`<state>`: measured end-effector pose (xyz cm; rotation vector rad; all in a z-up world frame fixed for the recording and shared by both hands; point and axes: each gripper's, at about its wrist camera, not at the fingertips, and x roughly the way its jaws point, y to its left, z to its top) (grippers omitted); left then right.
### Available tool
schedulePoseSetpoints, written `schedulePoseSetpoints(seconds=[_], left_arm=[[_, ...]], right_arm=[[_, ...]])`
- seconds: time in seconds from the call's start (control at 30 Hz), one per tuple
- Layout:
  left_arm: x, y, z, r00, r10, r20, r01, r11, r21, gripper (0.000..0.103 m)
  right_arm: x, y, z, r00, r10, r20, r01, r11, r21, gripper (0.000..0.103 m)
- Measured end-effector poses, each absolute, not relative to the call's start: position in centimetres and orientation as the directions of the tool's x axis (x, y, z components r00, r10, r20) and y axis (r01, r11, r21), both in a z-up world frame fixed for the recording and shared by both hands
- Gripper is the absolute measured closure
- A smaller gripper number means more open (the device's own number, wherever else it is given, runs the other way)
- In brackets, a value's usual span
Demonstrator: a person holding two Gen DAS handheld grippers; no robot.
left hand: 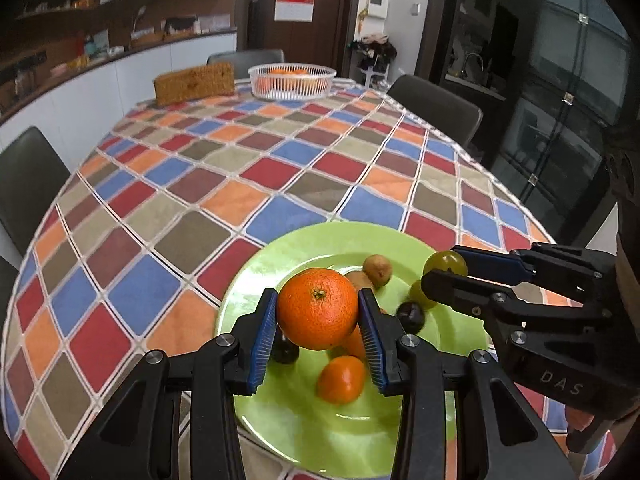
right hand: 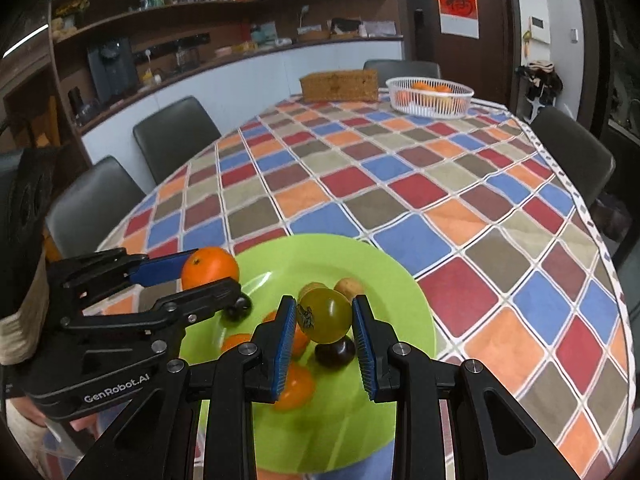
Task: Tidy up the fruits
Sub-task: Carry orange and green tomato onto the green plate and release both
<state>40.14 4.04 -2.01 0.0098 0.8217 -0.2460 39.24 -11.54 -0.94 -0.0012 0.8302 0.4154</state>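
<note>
Left gripper [left hand: 318, 330] fills the bottom of the left wrist view, its blue-padded fingers [left hand: 262, 340] clamped on an orange [left hand: 318, 308] w/ stem end facing the cam, held above the green plate [left hand: 248, 280]. Right gripper [right hand: 324, 334] sits at the bottom centre of the right wrist view, fingers [right hand: 285, 344] pinched on a green tomato [right hand: 325, 314] w/ dark stem scar, also over the plate.

Each cam catches the other tool: left view has the right gripper coming in from the right edge w/ the green fruit at its tips; right view has the left gripper at left edge w/ the orange.

On the plate, lower centre of both frames: small oranges [left hand: 341, 378], dark round fruits [left hand: 411, 317], two brownish fruits [left hand: 378, 269]. Left view also shows a pale green fruit [left hand: 418, 291] behind the right gripper's tip; right view doesn't show it.

Plate rests on the table [left hand: 240, 168], covered by a checked cloth in red, blue, orange, tan. Far end, top centre in left view, upper right in right view: white slatted basket [left hand: 292, 80] w/ oranges inside, wicker box [left hand: 195, 82] just beside it on its left.

Only the right view shows the shelves [right hand: 180, 12] w/ clutter at upper left in full. Only the left view shows the glass doors [left hand: 560, 100] at right.
</note>
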Motion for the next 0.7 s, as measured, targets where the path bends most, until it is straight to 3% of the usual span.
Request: schedulePoseSetpoints(seconds=[0.3,0.43,0.5,0.63,0.7], left_arm=[[41.3,4.1,-3.7,0.623,-0.213,-0.753,0.225,0.97,-0.088,0.06],[40.5,4.5,-3.0,0.644,-0.208,-0.736,0.21,0.973,-0.091,0.057],[39.5,4.6,-2.4,0.663,-0.19,-0.724,0.195,0.978,-0.079,0.057],[37.1,4.4,-1.1,0.698,-0.148,-0.701,0.173,0.984,-0.035,0.045],[35.6,4.2,-0.3,0.72,-0.123,-0.683,0.164,0.986,-0.006,0.045]], right_arm=[[41.4,-11.1,-3.2,0.569,0.333,-0.752,-0.345,0.927,0.149,0.073],[41.2,-11.4,-3.3,0.575,0.306,-0.759,-0.322,0.937,0.134,0.061],[40.7,-11.7,-3.1,0.582,0.301,-0.755,-0.317,0.94,0.13,0.061],[38.7,-12.4,-2.1,0.612,0.291,-0.736,-0.305,0.945,0.12,0.061],[37.5,-12.6,-1.4,0.629,0.284,-0.723,-0.299,0.948,0.112,0.061]])
